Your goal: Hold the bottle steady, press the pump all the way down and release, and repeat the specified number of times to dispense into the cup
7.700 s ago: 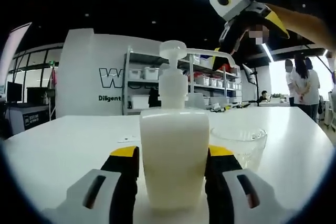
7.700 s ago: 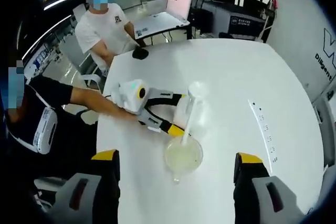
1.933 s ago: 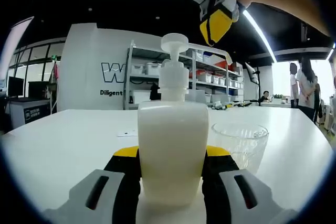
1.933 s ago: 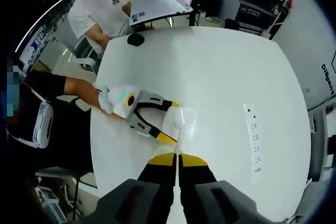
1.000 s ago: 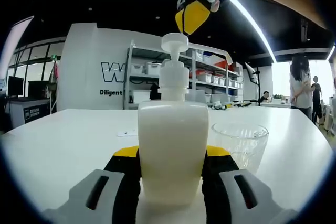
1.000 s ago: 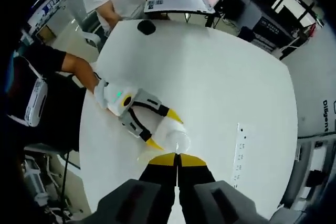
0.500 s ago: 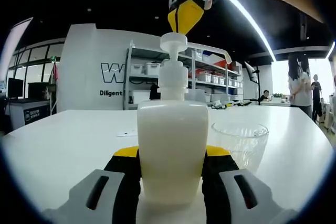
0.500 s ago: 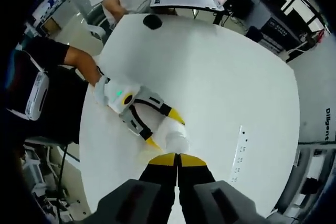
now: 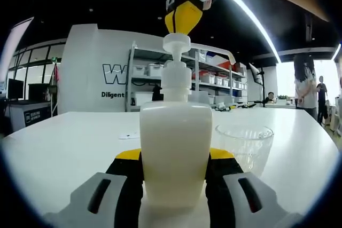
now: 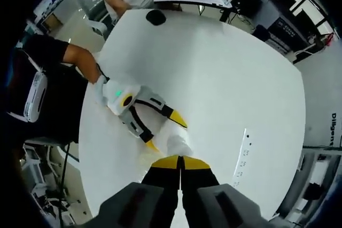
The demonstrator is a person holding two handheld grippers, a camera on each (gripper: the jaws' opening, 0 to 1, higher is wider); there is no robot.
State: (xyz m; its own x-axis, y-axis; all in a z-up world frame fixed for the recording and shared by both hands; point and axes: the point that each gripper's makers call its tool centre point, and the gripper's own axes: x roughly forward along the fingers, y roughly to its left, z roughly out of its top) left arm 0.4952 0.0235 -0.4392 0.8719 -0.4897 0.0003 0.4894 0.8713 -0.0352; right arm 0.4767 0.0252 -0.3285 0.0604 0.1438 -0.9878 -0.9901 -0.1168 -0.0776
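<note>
Left hand-held gripper (image 9: 173,172): jaws clamped on either side of the white bottle (image 9: 175,150), which stands upright on the white table (image 9: 64,142). Clear cup (image 9: 244,145) just beside the bottle, under the spout tip. Right hand-held gripper (image 9: 183,24): jaws pressed together, yellow tips touching the top of the pump head (image 9: 176,41). In the right gripper view, the closed tips sit directly over the bottle (image 10: 179,143).

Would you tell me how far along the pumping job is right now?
Done: the left hand-held gripper clamps the bottle on the table. In hand: the shut right hand-held gripper sits at the pump head, which is up. Left: pressing and releasing; the cup shows no clear contents.
</note>
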